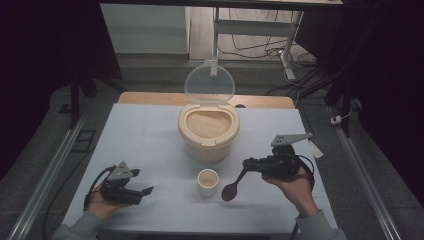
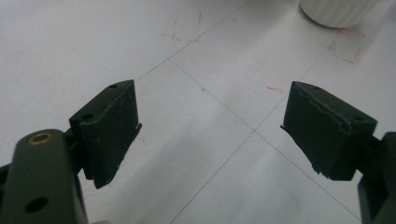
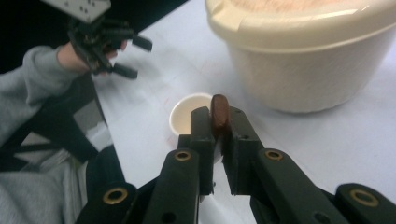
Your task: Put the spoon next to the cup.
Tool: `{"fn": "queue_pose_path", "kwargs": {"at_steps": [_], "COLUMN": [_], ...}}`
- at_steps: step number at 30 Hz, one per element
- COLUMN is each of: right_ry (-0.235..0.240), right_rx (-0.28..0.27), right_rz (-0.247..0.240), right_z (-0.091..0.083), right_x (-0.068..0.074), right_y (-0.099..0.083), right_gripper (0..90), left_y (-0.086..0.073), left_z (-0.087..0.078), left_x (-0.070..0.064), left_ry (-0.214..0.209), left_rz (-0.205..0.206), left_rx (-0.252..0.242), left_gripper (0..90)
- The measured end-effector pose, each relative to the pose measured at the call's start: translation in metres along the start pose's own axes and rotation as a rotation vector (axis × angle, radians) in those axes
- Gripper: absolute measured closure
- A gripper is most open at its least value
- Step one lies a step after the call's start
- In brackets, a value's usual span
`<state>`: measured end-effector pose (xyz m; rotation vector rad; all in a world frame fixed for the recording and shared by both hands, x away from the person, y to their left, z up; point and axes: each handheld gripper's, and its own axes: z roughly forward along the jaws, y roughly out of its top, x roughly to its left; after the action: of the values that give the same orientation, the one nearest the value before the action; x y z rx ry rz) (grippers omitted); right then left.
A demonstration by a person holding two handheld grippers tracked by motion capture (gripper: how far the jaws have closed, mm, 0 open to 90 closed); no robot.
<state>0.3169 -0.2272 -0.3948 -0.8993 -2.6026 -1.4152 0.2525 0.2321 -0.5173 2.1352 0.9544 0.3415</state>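
Right gripper jaws clamped on brown wooden spoon beside small cup, left gripper jaws wide open, empty, near bench front-left corner

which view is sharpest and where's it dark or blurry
High view: evenly lit table, dark surroundings, the spoon casting a soft shadow. Left gripper view: bright, washed-out tabletop, the open left gripper slightly soft. Right gripper view: the right gripper gripping the spoon is sharp, the rice container blurrier.
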Motion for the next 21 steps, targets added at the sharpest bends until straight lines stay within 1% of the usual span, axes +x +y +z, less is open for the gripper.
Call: {"fn": "queue_pose_path", "kwargs": {"at_steps": [6,10,12,13,16,18,21], "right_ry": [0.047,0.052,0.038,0.044,0.035,0.016,-0.009], "right_rx": [0.123,0.17,0.174,0.171,0.153,0.141,0.129], "right_rz": [-0.026,-0.042,-0.046,-0.044,-0.045,-0.056,-0.057], "right_z": [0.013,0.026,0.032,0.034,0.039,0.042,0.046], "right_x": [0.002,0.0,-0.003,-0.005,-0.01,-0.013,-0.018], "right_y": [0.003,0.007,0.01,0.011,0.013,0.014,0.013], "right_gripper": [82.7,82.7,82.6,82.6,82.0,80.6,78.6], "left_y": [0.0,0.0,0.0,0.0,0.0,0.0,0.0], "left_z": [0.0,0.0,0.0,0.0,0.0,0.0,0.0], "left_x": [0.0,0.0,0.0,0.0,0.0,0.0,-0.001], "left_ry": [-0.001,0.0,0.0,0.0,0.0,-0.001,-0.001], "left_rz": [0.001,0.003,0.004,0.004,0.004,0.004,0.005], "left_rx": [0.0,0.0,0.0,0.001,0.003,0.002,0.002], "left_gripper": [18.1,18.1,18.1,18.1,18.1,18.1,18.1]}}
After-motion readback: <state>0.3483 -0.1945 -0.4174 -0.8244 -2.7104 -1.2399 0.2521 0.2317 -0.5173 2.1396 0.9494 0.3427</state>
